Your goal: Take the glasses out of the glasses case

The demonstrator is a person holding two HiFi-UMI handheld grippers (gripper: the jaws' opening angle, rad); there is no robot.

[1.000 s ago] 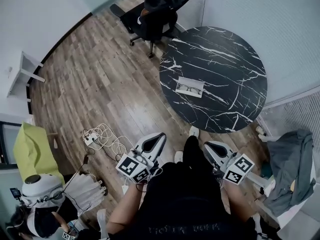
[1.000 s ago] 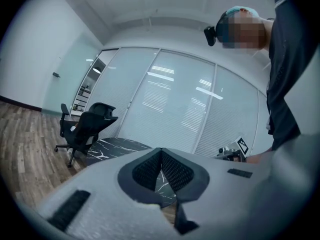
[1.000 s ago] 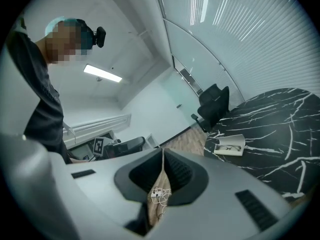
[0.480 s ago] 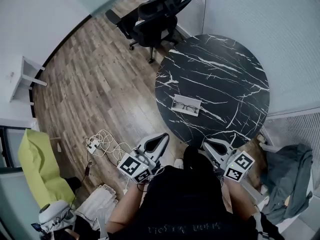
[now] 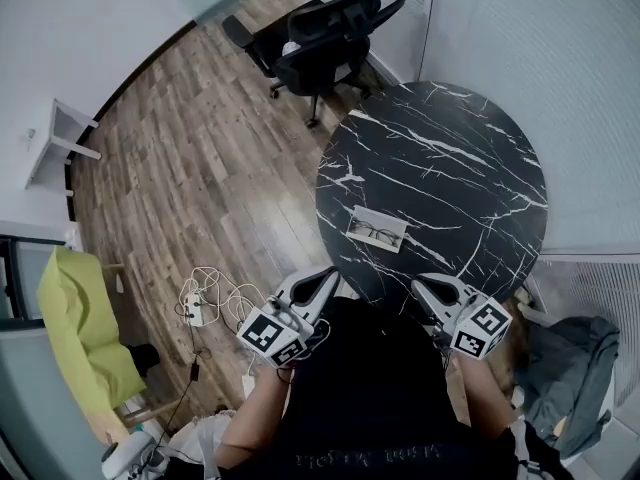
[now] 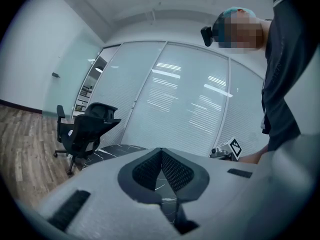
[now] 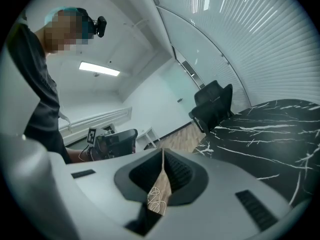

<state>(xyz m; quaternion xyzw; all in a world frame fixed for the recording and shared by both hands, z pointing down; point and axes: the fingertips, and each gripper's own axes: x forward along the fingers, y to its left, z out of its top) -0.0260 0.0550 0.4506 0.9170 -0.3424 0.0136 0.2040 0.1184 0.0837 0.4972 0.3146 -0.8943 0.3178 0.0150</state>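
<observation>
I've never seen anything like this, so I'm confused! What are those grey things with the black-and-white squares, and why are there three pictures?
Those grey things are two claws that a person holds, one in each hand: the left claw and the right claw. The cubes with squares are part of the claws.

The picture from above comes from a camera on the person's head, looking down. The other two come from small cameras that ride on each claw and look along its jaws.

Both claws are shut and hold nothing. On the round black table lies an open glasses case with the glasses inside. The claws are held close to the person's body, apart from the case. A black office chair stands on the far side of the table.
</observation>
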